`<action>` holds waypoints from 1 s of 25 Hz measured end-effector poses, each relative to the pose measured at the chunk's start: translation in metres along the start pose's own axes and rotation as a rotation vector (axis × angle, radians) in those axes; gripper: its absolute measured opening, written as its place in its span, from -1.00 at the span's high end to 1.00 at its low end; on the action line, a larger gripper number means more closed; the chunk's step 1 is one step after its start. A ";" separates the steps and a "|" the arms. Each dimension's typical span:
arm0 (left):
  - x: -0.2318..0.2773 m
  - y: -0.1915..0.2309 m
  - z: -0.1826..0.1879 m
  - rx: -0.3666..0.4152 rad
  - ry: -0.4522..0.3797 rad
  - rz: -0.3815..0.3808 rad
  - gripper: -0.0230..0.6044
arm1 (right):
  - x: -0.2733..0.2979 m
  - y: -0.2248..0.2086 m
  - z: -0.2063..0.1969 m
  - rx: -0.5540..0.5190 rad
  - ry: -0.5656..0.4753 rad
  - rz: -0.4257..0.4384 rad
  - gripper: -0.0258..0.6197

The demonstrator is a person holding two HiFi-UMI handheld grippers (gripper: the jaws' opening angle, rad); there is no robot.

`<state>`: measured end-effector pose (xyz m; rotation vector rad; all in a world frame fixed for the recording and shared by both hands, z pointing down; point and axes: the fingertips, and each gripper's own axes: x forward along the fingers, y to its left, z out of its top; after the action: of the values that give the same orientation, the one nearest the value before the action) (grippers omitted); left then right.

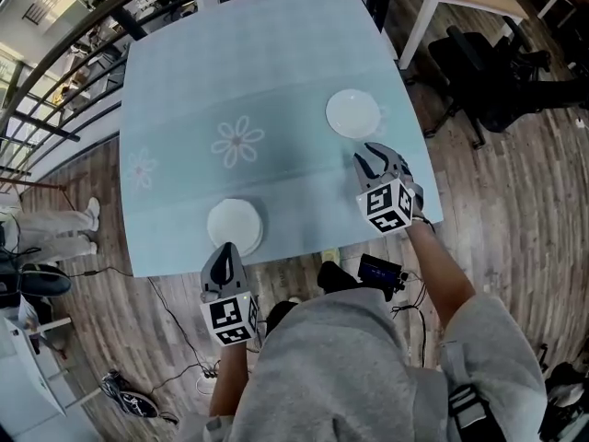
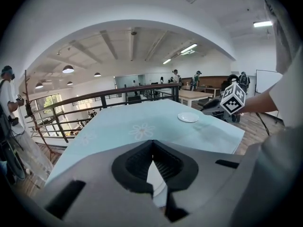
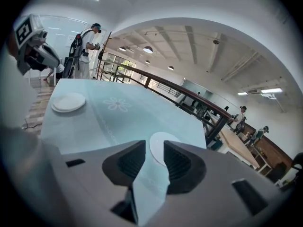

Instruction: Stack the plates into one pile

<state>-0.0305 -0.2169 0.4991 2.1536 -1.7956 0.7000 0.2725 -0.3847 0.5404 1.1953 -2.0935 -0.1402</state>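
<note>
Pale blue flowered tablecloth [image 1: 184,81] carries two white plates, well apart: near plate [image 1: 235,226] by my edge, far plate [image 1: 353,113] to the right. I judge both stiff, slick and breakable, best pinched at the rim. Left gripper [image 1: 224,250], jaws together, tilts down at the near plate; right gripper [image 1: 374,155], jaws apart and empty, aims at the far plate.

The left gripper [image 2: 152,145] has its two dark jaws shut tight, with the tips touching. A bit of white shows through the gap under them. Ahead is a table [image 2: 118,126] with a light blue cloth and a flower print [image 2: 142,131]. A white plate [image 2: 188,117] sits far off on the right, just beside the right gripper [image 2: 208,108]
</note>
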 end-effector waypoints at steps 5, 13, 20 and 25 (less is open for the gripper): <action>0.003 0.001 -0.008 -0.028 0.037 0.043 0.86 | 0.042 0.000 -0.026 -0.088 0.058 0.045 0.55; 0.003 0.005 -0.015 -0.036 0.085 0.079 0.86 | 0.090 0.006 -0.051 -0.235 0.141 0.095 0.55; 0.009 0.003 -0.011 -0.027 0.096 0.091 0.86 | 0.111 0.010 -0.059 -0.324 0.167 0.116 0.55; 0.013 -0.001 -0.012 -0.021 0.112 0.084 0.86 | 0.116 0.009 -0.059 -0.278 0.201 0.182 0.56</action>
<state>-0.0299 -0.2225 0.5159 1.9941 -1.8348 0.8009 0.2666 -0.4566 0.6487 0.8150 -1.9210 -0.2104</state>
